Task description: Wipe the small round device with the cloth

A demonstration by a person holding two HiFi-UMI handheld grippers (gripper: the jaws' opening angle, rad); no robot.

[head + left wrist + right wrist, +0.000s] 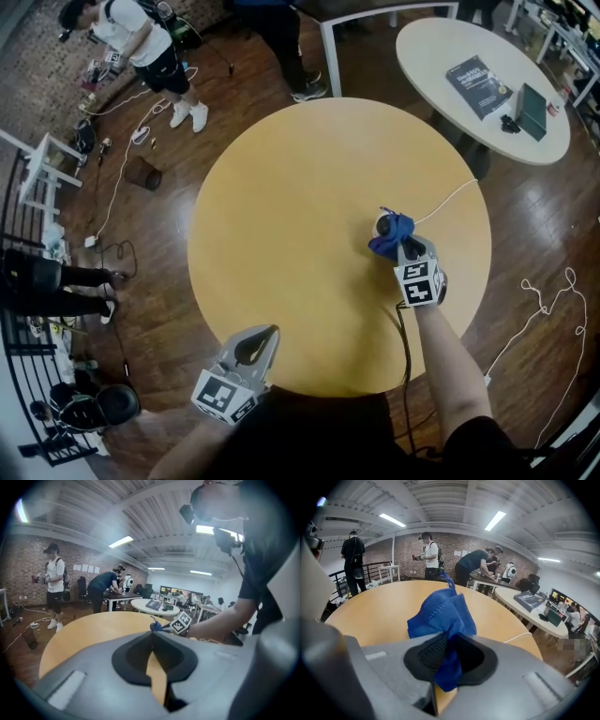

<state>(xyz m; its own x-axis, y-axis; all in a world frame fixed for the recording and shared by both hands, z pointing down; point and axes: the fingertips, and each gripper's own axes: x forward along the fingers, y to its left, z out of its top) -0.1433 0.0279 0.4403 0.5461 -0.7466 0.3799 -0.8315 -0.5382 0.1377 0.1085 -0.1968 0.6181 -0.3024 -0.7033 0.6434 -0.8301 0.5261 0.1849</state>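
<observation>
On the round yellow table, my right gripper is shut on a bunched blue cloth. The cloth lies over the small round device, of which only a pale edge shows at the cloth's left. In the right gripper view the blue cloth is pinched between the jaws of the right gripper and hides the device. My left gripper hovers at the table's near edge, its jaws together and holding nothing. The left gripper view shows the left gripper's tips meeting.
A white cable runs from the device to the table's right edge. A white oval table with a book stands at the back right. People stand at the back left, and cords lie on the wooden floor.
</observation>
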